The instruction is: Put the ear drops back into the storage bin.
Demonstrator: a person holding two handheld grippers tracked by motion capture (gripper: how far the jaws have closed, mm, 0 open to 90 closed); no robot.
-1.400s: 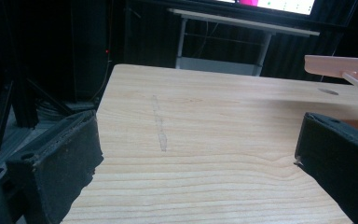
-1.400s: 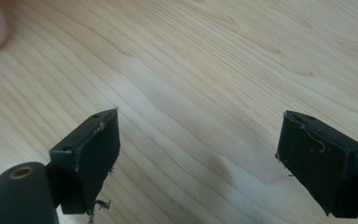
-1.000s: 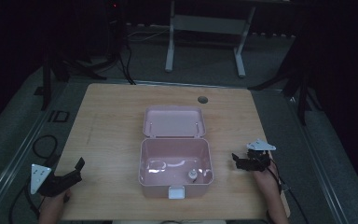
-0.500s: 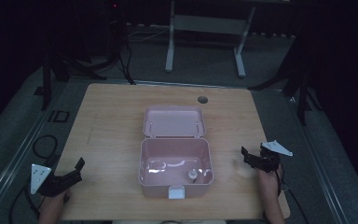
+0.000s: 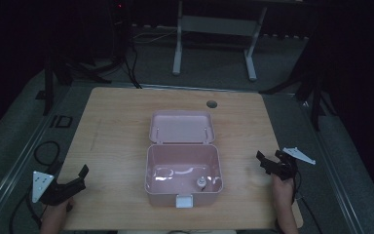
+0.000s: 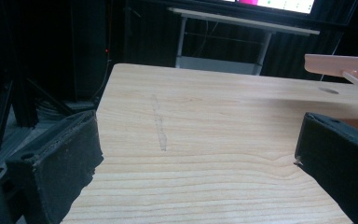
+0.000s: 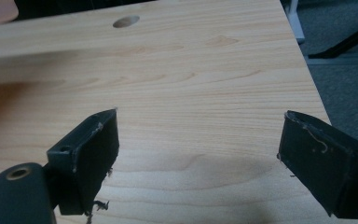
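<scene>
Both claws parked wide of the open pink box, nothing in hand.

I hold my left claw [image 5: 73, 181] low at the near left corner of the table [image 5: 121, 122] and my right claw [image 5: 272, 163] near the right edge; each gapes wide with bare wood between its jaws, gripping nothing. The pink box [image 5: 182, 192] sits mid-table toward the near edge, its lid [image 5: 181, 127] laid back flat behind it, and a small round object [image 5: 200, 183] lies inside near the front right, too small for me to name. I judge this a pause between steps: the next move calls for bringing one claw inward over the box wall. Open table lies on both sides of the box, but my right claw is close to the table's edge, and a cable hole [image 5: 212, 104] sits beyond the lid.
</scene>
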